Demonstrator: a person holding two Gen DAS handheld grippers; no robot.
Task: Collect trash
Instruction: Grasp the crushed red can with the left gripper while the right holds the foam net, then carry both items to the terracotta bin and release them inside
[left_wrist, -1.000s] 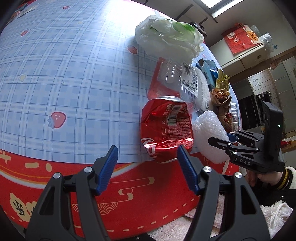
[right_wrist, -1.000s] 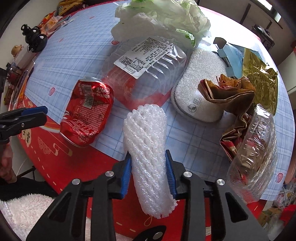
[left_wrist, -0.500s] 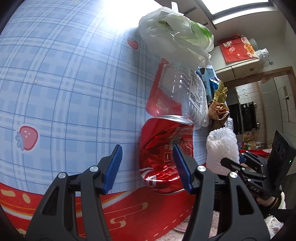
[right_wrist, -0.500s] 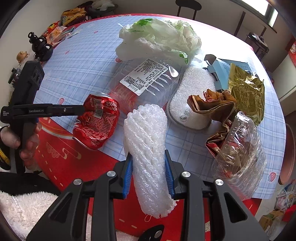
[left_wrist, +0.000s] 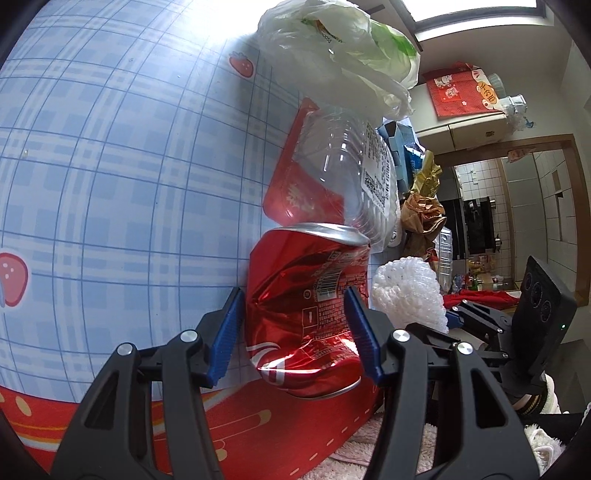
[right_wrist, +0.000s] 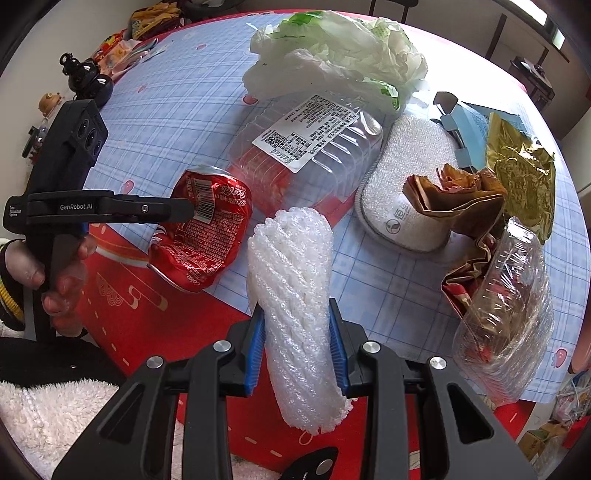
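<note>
Right wrist view: your left gripper (right_wrist: 184, 210), side printed "GenRobot.AI", reaches in level from the left, jaws spread around the crushed red Coca-Cola can (right_wrist: 201, 236) lying at the tablecloth's (right_wrist: 166, 110) near edge; contact with the can cannot be confirmed. Your right gripper (right_wrist: 297, 343) is clamped on a white foam net sleeve (right_wrist: 295, 295), raised upright. Behind: clear plastic container (right_wrist: 306, 162) with printed white label, unreadable.

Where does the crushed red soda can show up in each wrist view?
Left wrist: the crushed red soda can sits low centre, between the left gripper's open fingers.
Right wrist: the can lies left of centre, at the table's red border.
Shared landmark: the white foam net held by the right gripper, beside the can.
</note>
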